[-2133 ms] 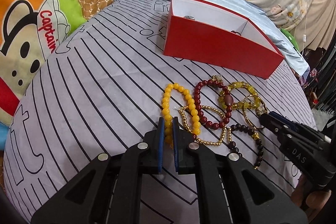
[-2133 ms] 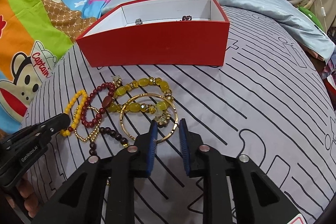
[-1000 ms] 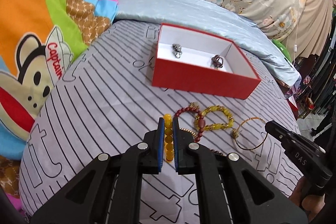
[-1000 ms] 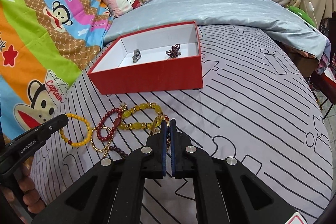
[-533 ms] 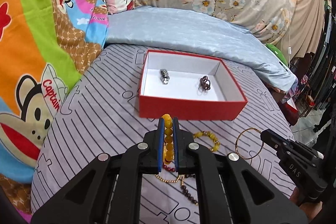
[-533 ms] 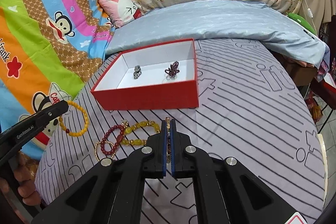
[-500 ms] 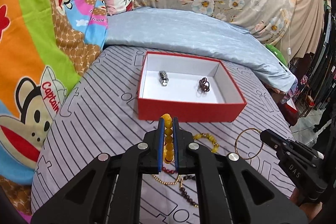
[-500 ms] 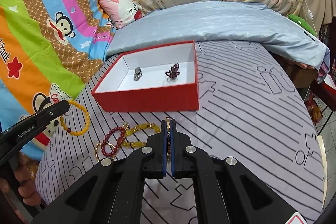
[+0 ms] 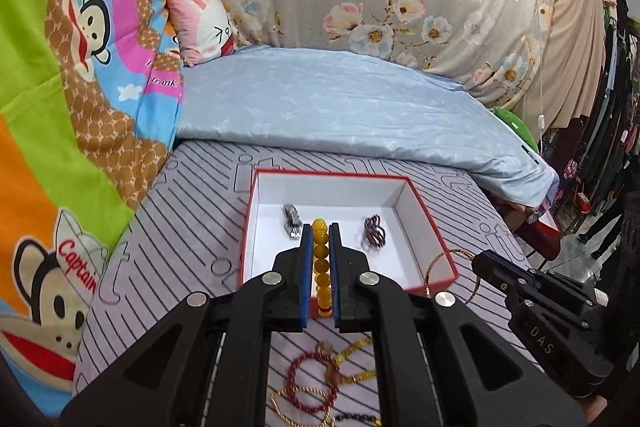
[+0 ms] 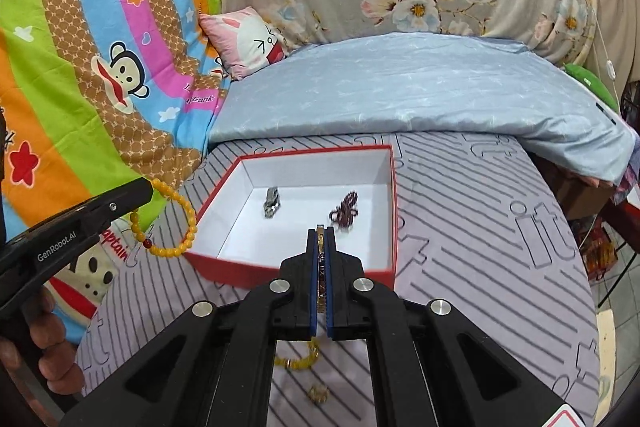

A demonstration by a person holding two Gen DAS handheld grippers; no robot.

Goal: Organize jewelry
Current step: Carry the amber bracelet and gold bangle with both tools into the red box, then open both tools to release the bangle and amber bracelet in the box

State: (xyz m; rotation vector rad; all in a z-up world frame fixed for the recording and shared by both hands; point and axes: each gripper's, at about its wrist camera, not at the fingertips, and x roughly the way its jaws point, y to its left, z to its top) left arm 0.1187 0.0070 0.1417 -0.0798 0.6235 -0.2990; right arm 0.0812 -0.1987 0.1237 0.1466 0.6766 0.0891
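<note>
Nearest the cameras, the loose pieces not yet sorted lie on the striped bed cover [image 9: 180, 239]: a dark red bead bracelet [image 9: 310, 383] with a thin gold chain [image 9: 296, 413] and a yellow-green bead strand [image 9: 360, 375] beside it.

Above them the left tool [image 9: 320, 267] is clenched on the yellow bead bracelet [image 9: 320, 259], and the right tool [image 10: 321, 267] is clenched on the gold bangle [image 9: 450, 273]. Both pieces are held up off the bed, most likely so each can be carried over the wall of the red box [image 9: 434, 223] and let go inside.

The bracelet's beads run in a line along the left tool's fingers, pointing toward the box; from the right wrist view its loop hangs down just outside the box's left wall (a single red bead sits low in the loop). The bangle stands on edge between the right tool's pads, its plane in line with the fingers, over the box's near right corner.

Farther on, the white floor of the box holds a small silver piece [image 10: 272, 203] and a dark beaded piece [image 10: 344, 211], well apart from each other
</note>
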